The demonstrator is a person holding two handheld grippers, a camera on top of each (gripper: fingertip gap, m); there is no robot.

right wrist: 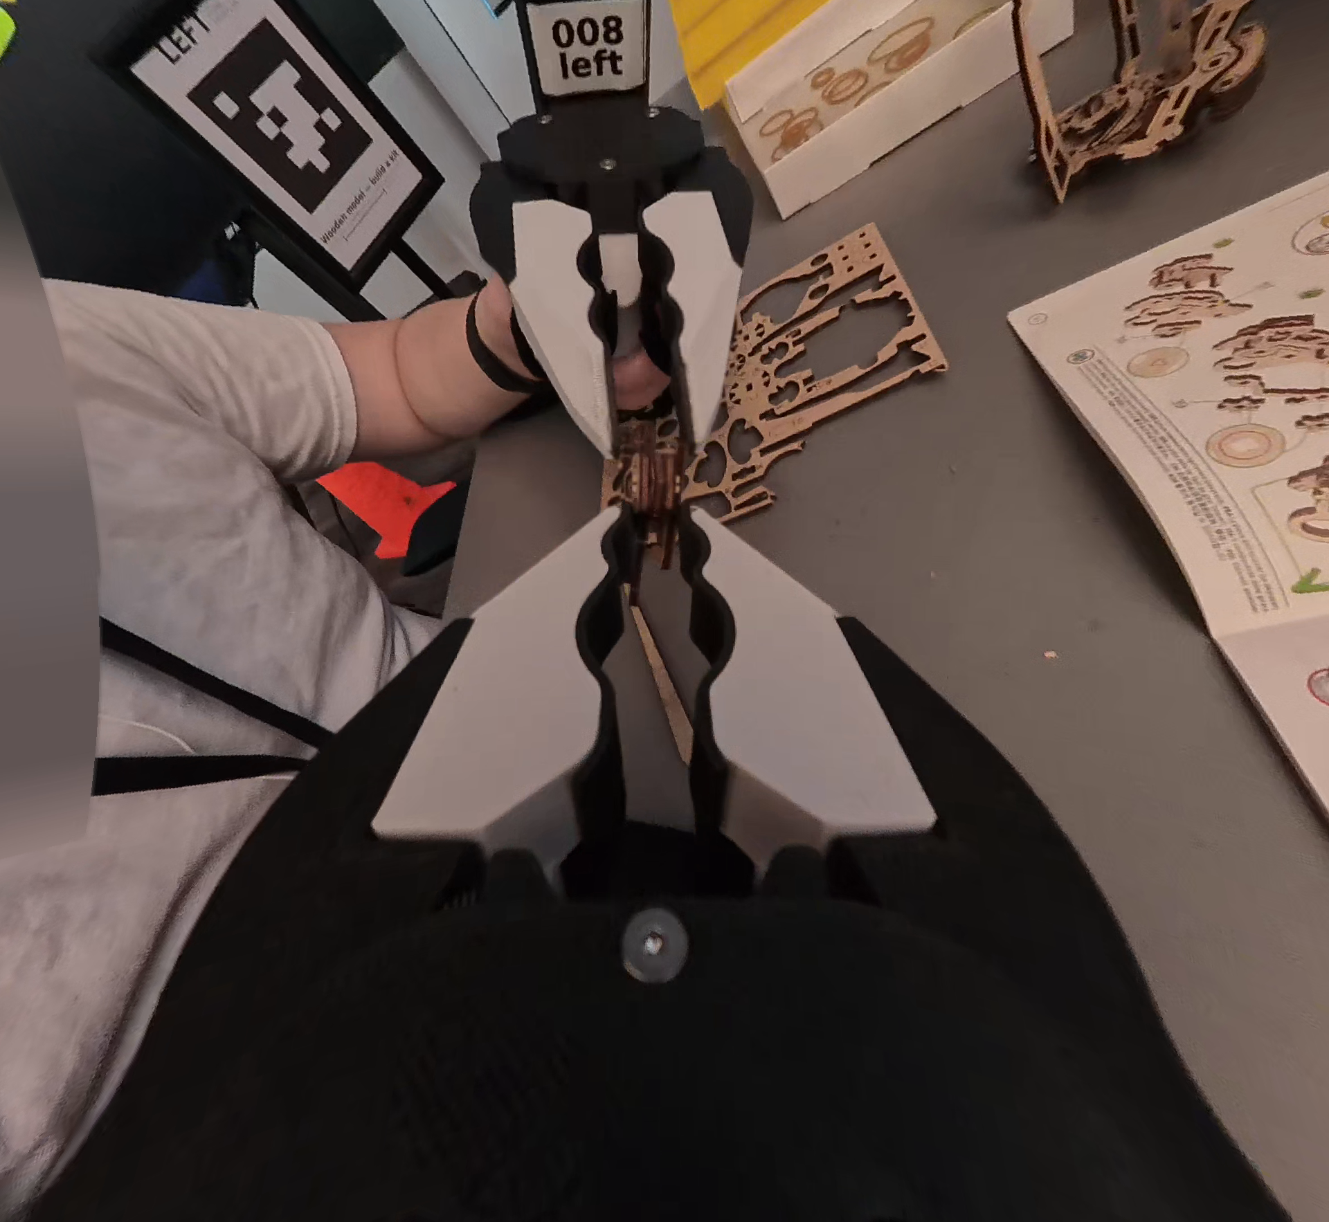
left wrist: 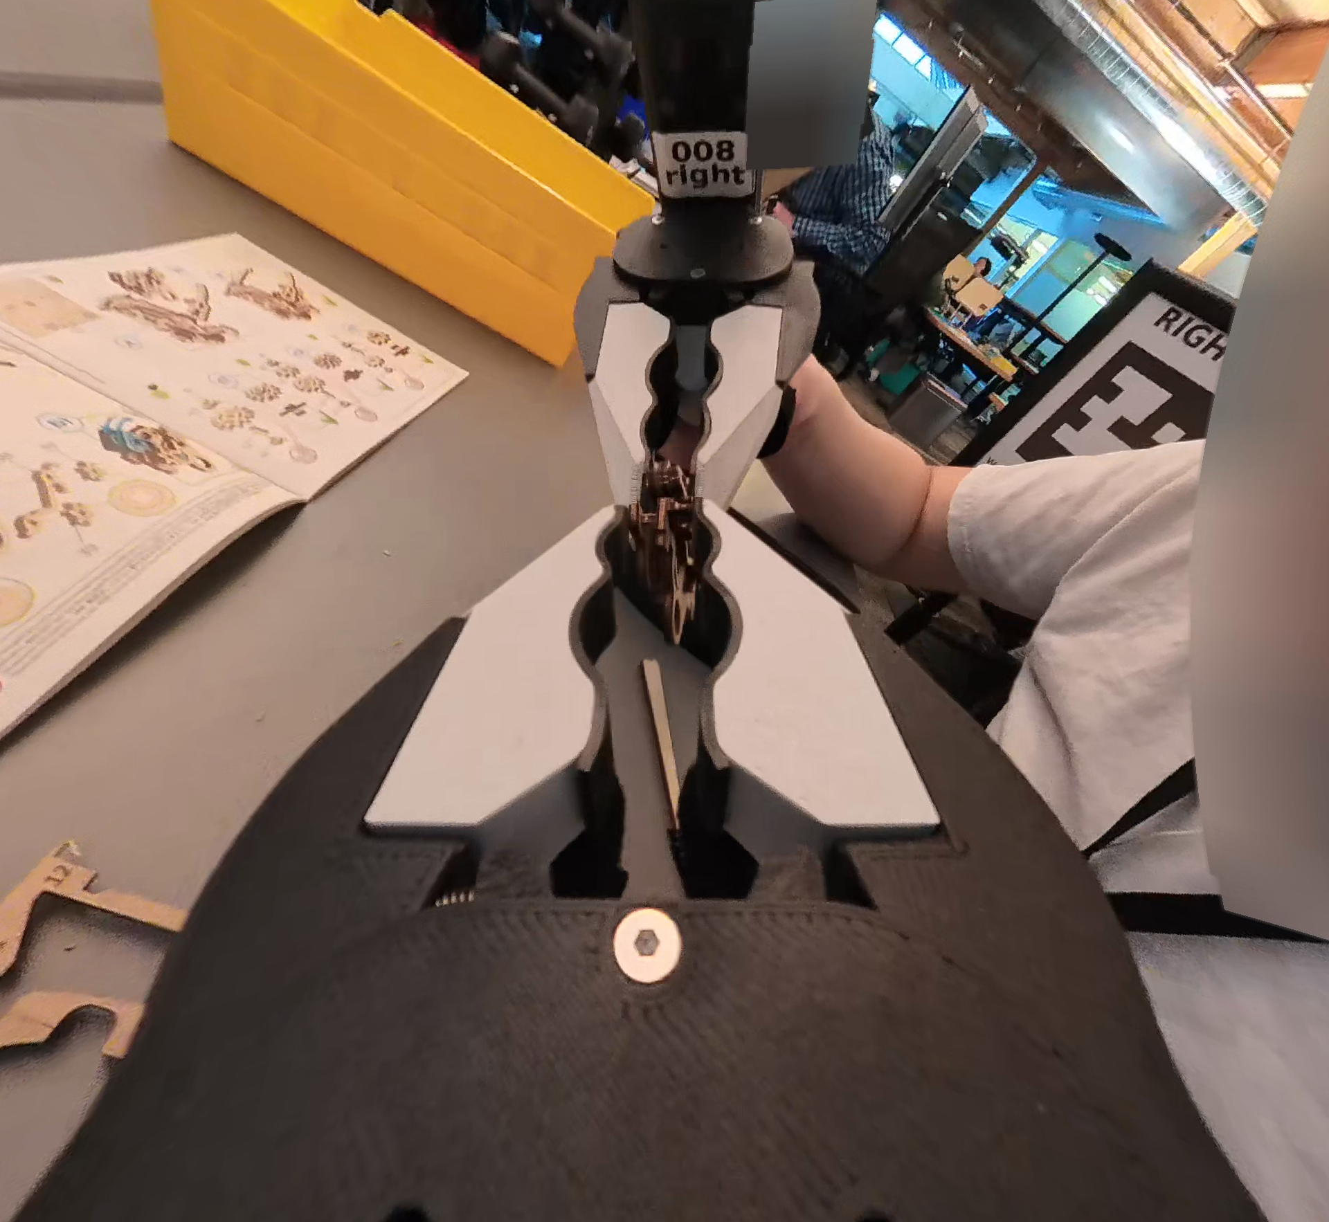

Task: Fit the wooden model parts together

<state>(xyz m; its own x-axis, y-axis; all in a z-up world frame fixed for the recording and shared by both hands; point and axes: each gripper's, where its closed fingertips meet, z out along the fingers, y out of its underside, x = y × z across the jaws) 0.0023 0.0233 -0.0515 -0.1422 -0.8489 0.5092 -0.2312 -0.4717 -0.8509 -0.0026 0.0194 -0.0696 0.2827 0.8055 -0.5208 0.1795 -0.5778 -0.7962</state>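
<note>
Left wrist view: the left claw [left wrist: 658, 526] is clamped on a small wooden model assembly [left wrist: 665, 555], with the right claw [left wrist: 665, 476] meeting it tip to tip from the far side and gripping the same piece above the grey table [left wrist: 446, 540]. An open instruction booklet [left wrist: 180, 411] and a yellow bin [left wrist: 374, 131] lie off to the left.

Right wrist view: the right claw [right wrist: 651, 519] is closed on the assembly [right wrist: 651, 479], the left claw [right wrist: 651, 443] opposite. A punched-out wooden sheet [right wrist: 827, 353] lies just beyond, a larger built wooden model [right wrist: 1151, 59] far right.
</note>
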